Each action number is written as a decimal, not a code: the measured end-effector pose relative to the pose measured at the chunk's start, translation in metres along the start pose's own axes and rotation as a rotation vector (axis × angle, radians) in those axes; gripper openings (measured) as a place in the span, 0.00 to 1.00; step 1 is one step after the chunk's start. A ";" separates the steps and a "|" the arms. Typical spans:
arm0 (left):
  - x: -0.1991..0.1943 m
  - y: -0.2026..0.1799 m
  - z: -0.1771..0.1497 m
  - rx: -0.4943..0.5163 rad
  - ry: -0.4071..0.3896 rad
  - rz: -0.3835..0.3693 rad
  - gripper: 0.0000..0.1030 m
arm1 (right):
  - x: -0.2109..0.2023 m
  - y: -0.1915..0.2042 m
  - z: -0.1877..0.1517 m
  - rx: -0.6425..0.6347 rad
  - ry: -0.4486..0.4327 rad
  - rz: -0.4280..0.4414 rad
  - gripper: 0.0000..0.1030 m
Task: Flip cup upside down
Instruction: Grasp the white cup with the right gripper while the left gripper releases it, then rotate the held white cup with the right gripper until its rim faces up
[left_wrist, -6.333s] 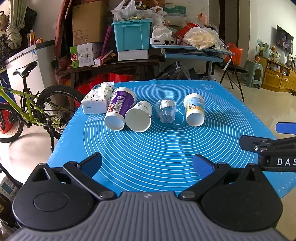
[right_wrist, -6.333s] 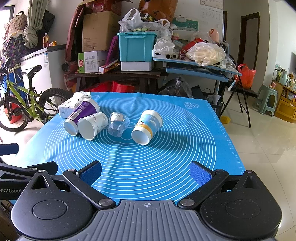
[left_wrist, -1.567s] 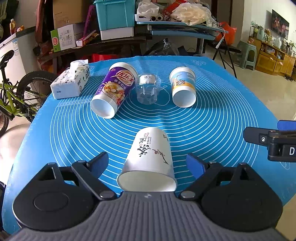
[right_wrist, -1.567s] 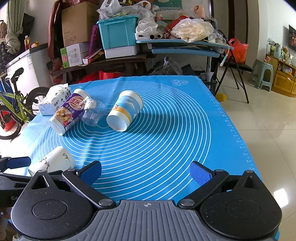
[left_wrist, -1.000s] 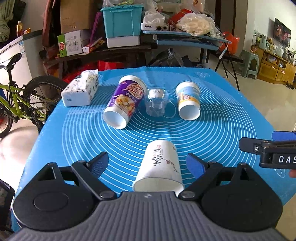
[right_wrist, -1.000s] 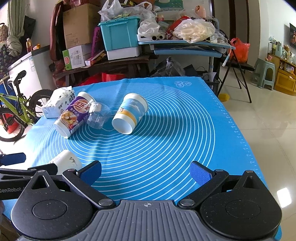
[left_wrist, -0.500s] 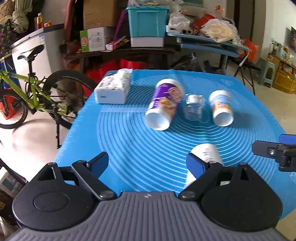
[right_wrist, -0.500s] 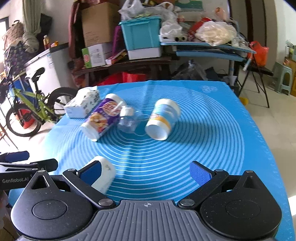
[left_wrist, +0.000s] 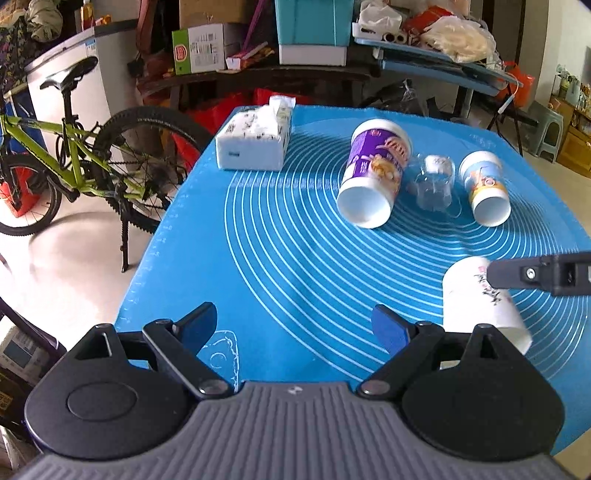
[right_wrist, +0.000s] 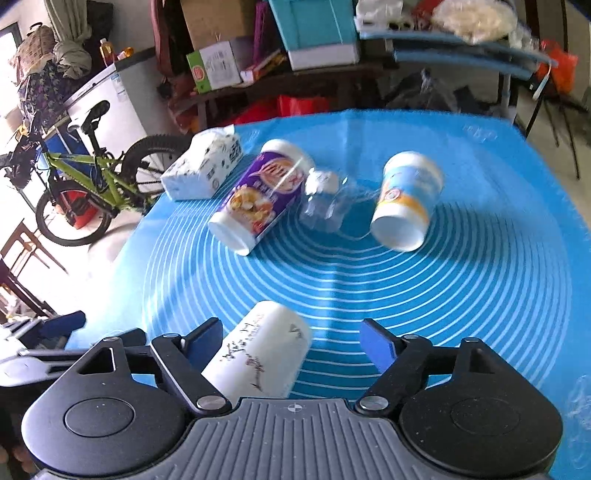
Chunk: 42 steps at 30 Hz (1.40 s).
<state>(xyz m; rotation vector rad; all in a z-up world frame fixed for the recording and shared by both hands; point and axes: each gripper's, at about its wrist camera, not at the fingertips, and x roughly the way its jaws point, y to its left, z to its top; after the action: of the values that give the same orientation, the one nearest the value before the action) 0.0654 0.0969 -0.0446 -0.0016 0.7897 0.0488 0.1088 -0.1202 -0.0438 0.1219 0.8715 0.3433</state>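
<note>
A white paper cup with ink drawings (right_wrist: 264, 360) lies on its side on the blue mat (right_wrist: 480, 295), its mouth toward me. My right gripper (right_wrist: 291, 341) is open, its jaws on either side of this cup, not closed on it. In the left wrist view the same cup (left_wrist: 480, 299) lies at the right, with a right gripper finger (left_wrist: 532, 274) over it. My left gripper (left_wrist: 293, 323) is open and empty over the mat's front left. A purple cup (left_wrist: 373, 177), a clear plastic cup (left_wrist: 432, 181) and a white-blue cup (left_wrist: 485, 190) lie on their sides further back.
A tissue pack (left_wrist: 255, 138) sits at the mat's back left. A green bicycle (left_wrist: 74, 147) stands left of the table. Cluttered shelves and a teal bin (left_wrist: 314, 29) are behind. The mat's left edge (left_wrist: 159, 240) drops to the floor.
My left gripper has let go of the white cup and swung away to the left. My right gripper has moved left and forward, so the cup now lies between its open jaws.
</note>
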 end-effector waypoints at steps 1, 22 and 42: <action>0.002 0.000 0.000 0.001 0.003 -0.002 0.87 | 0.005 0.000 0.001 0.007 0.010 0.000 0.76; 0.013 0.005 -0.002 -0.011 0.012 -0.044 0.87 | 0.056 0.010 0.015 0.115 0.184 0.070 0.61; 0.005 0.000 -0.001 -0.020 -0.007 -0.061 0.87 | 0.029 0.023 0.009 0.005 0.024 0.067 0.58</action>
<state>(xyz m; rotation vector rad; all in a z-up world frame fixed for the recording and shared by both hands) 0.0684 0.0969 -0.0485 -0.0442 0.7813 -0.0015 0.1270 -0.0886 -0.0533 0.1519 0.8936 0.4057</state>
